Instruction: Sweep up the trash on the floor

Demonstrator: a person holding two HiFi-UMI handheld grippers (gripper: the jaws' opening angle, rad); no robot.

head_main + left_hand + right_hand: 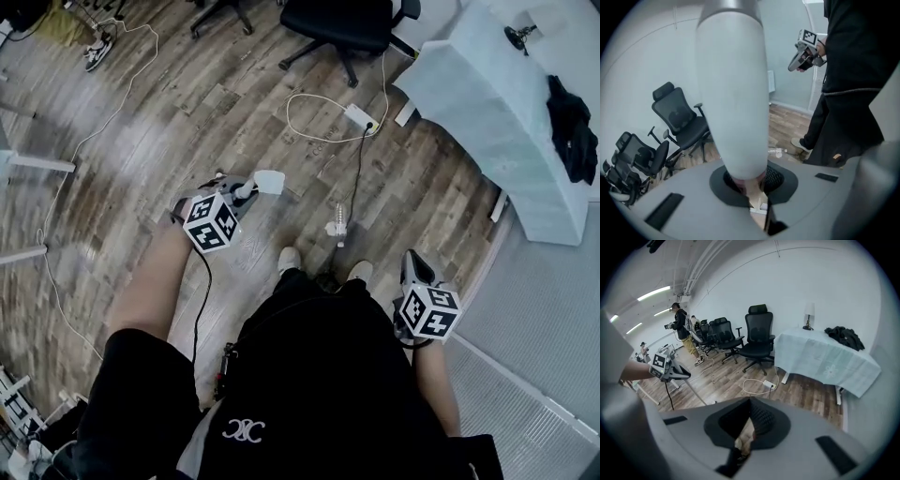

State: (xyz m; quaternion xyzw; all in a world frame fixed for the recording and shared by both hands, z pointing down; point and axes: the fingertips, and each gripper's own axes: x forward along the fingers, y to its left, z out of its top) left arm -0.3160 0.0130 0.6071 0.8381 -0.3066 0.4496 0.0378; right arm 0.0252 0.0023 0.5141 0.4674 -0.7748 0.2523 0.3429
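Scene: A person in a black top stands on a wood-plank floor [169, 131], seen from above, with a gripper in each hand.
Left gripper: The left gripper [242, 195], centre left of the head view, is clamped on a thick white handle [733, 89]. In the left gripper view the handle fills the middle of the frame and runs down between the jaws, which press on it from both sides.
Right gripper: The right gripper [414, 267] sits at the lower right of the head view. Its own view shows the jaws pressed together with nothing between them.
Trash: A crushed clear plastic bottle [337, 223] lies on the floor at the centre of the head view. It is just ahead of the person's pale shoes [289, 259], between the two grippers and apart from both.
Top of frame: A white power strip [361, 116] lies on the boards with a looped white cable [309, 117] beside it. A black office chair [342, 21] stands just beyond.
Upper right: A table draped in pale cloth [478, 94] carries a black garment [572, 131] and a small lamp [517, 36].
Lower right: A ribbed grey mat [544, 328] adjoins the wood floor.
Writing: A white emblem of interlocked C shapes [244, 430] marks the black top. The marker cubes carry only black-and-white square patterns, and no words can be read anywhere.
Background: In the right gripper view another person [680, 329] stands at the upper left beside a row of black chairs [719, 333].
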